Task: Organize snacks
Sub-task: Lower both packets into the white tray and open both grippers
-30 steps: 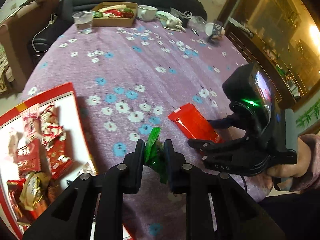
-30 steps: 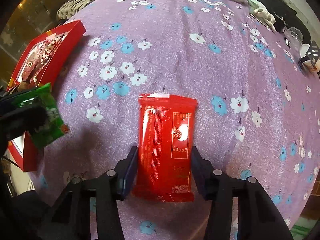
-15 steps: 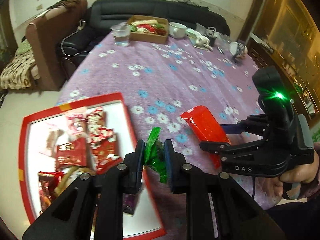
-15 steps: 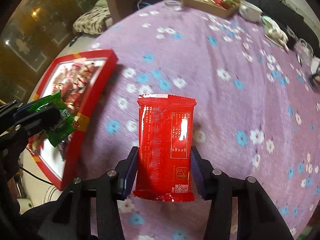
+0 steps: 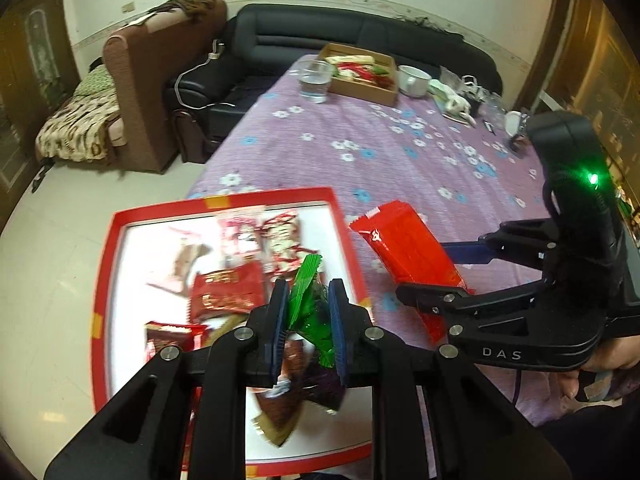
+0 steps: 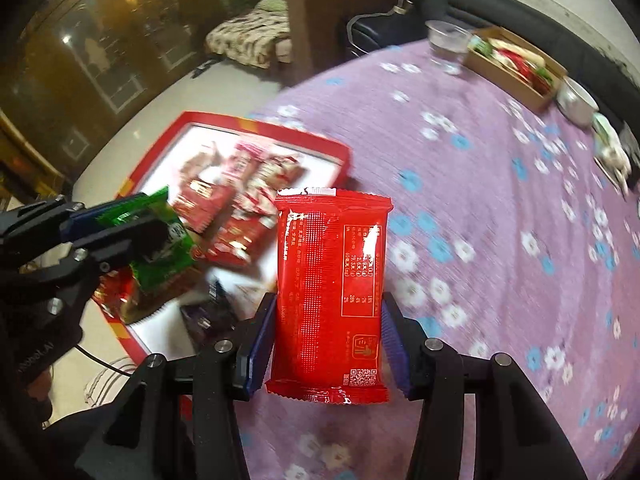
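Note:
My left gripper [image 5: 308, 320] is shut on a green snack packet [image 5: 310, 308] and holds it in the air above the red-rimmed white tray [image 5: 104, 248], which holds several red snack packets [image 5: 226, 290]. My right gripper [image 6: 326, 340] is shut on a flat red snack packet [image 6: 330, 280], lifted above the table just right of the tray's rim [image 6: 256, 128]. The red packet [image 5: 412, 248] and right gripper [image 5: 420, 276] also show in the left wrist view. The left gripper with its green packet [image 6: 160, 244] shows in the right wrist view.
The tray overhangs the table's near left edge. The purple flowered tablecloth [image 5: 400, 152] covers the table. At the far end stand a plastic cup [image 5: 316, 80], a brown cardboard box of food [image 5: 362, 72], a white bowl [image 5: 414, 80] and small clutter. Sofas stand beyond.
Both grippers have lifted and moved left toward the tray with their packets. The green packet is now over the tray; the red packet is off the table and near the tray's right rim.

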`<state>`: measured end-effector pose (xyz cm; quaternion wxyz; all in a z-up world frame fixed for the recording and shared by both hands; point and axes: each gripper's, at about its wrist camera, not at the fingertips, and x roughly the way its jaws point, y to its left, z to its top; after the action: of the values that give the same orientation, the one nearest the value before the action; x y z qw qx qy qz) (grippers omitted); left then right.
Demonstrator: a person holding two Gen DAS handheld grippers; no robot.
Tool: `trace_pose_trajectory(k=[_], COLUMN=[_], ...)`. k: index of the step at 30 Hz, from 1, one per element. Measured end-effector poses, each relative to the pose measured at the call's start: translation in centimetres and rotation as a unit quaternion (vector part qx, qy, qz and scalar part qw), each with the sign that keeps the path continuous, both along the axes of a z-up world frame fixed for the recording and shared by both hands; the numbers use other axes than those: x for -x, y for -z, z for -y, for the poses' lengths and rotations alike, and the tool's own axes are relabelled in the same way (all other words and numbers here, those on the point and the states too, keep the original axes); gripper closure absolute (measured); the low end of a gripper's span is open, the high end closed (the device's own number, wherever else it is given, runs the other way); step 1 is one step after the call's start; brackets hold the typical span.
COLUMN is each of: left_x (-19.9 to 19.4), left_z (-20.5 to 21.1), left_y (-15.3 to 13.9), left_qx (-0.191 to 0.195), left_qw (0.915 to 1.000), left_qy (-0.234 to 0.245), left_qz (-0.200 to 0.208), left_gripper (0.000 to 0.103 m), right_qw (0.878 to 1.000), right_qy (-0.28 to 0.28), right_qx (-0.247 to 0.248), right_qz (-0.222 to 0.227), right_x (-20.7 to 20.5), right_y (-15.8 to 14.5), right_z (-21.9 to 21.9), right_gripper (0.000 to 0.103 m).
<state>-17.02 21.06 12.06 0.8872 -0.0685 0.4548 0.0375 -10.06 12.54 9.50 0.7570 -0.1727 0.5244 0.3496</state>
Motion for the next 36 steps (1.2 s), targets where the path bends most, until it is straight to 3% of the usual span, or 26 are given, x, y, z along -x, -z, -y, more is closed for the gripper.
trace_pose_trajectory(k=[15,36], left_x=[0.8,0.3], left_z=[-4.6,-6.9], left_y=[0.0,1.6], left_qx=[-0.037,-0.059], left_qw=[0.9979,0.9940], left_qy=[-0.052,-0.088], left_qz=[-0.005,-0.026], left_gripper=[0.086,0.085], right_qw=[0.997,0.996], right_qy=[-0.072,-0.082], right_qx=[-0.025,-0.017], right_qz=[0.016,0.006], right_x=[0.8,0.8], right_y=[-1.7,-0.8], right_z=[-7.8,-9.7], right_gripper=[0.053,0.053])
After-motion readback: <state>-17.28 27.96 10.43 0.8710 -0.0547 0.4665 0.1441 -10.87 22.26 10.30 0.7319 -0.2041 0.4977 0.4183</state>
